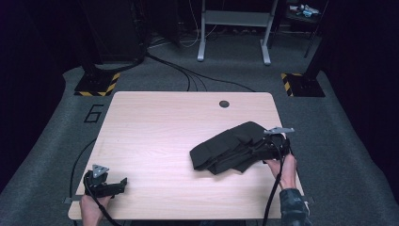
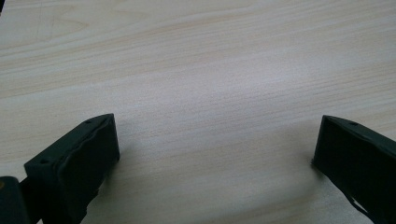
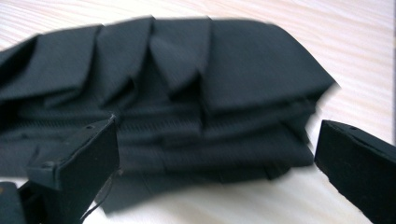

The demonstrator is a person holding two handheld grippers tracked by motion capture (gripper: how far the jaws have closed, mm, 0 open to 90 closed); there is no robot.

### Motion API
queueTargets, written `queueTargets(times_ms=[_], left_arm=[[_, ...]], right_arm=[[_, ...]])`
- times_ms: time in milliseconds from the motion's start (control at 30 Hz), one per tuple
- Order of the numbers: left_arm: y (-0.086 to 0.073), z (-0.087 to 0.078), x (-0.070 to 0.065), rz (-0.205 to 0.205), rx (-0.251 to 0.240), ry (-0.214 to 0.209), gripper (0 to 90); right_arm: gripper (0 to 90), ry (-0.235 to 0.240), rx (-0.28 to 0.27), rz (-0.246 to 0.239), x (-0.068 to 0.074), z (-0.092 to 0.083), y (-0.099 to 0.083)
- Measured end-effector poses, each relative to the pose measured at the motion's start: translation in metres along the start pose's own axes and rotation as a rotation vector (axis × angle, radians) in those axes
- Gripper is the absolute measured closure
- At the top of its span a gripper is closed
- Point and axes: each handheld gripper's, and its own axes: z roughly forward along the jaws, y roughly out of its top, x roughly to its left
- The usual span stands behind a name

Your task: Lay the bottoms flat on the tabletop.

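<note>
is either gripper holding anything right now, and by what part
Nothing is held. The right gripper is open, its jaws either side of the folded black cloth without closing on it. The left gripper is open over bare table.

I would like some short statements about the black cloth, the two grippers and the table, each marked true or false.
1. The black cloth lies folded on the right part of the table. True.
2. The left gripper holds the cloth. False: its jaws stand open over bare wood, far from the cloth.
3. The right gripper is open at the cloth. True.
4. The cloth hangs over the table's far edge. False: it lies wholly on the tabletop.
</note>
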Motion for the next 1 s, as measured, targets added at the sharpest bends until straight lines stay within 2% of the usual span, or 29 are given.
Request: queueTargets(times_ms=[33, 67, 133, 200, 233, 300, 333, 367, 567, 633, 733, 1000], left_arm=[[0.000, 0.000, 0.000, 0.000, 0.000, 0.001, 0.0], [0.000, 0.000, 0.000, 0.000, -0.001, 0.000, 0.0], [0.000, 0.000, 0.000, 0.000, 0.000, 0.001, 0.0], [0.000, 0.000, 0.000, 0.000, -0.001, 0.000, 0.0], [0.000, 0.000, 0.000, 0.000, 0.000, 0.000, 0.0], [0.000, 0.000, 0.000, 0.000, 0.000, 0.000, 0.0], [0.000, 0.000, 0.000, 0.000, 0.000, 0.000, 0.0], [0.000, 0.000, 0.000, 0.001, 0.000, 0.000, 0.0], [0.000, 0.000, 0.000, 0.000, -0.001, 0.000, 0.0], [0.000, 0.000, 0.000, 0.001, 0.000, 0.000, 0.0], [0.000, 0.000, 0.000, 0.000, 0.000, 0.000, 0.0], [0.000, 0.000, 0.000, 0.000, 0.000, 0.000, 0.0]], right_arm=[[0.0, 0.010, 0.015, -0.018, 0.004, 0.008, 0.009], [0.0, 0.010, 0.015, -0.018, 0.004, 0.008, 0.009], [0.0, 0.014, 0.034, -0.043, 0.009, 0.020, 0.017], [0.0, 0.026, 0.057, -0.039, 0.010, 0.032, 0.021], [0.0, 0.036, 0.103, -0.041, 0.011, 0.046, 0.021], [0.0, 0.051, 0.152, -0.019, 0.011, 0.058, 0.018], [0.0, 0.051, 0.152, -0.019, 0.011, 0.058, 0.018], [0.0, 0.053, 0.173, -0.023, 0.011, 0.067, 0.014], [0.0, 0.052, 0.175, -0.038, 0.017, 0.072, 0.008], [0.0, 0.057, 0.177, -0.026, 0.021, 0.073, 0.007], [0.0, 0.052, 0.173, -0.036, 0.028, 0.075, 0.004], [0.0, 0.048, 0.164, -0.014, 0.046, 0.075, 0.000]])
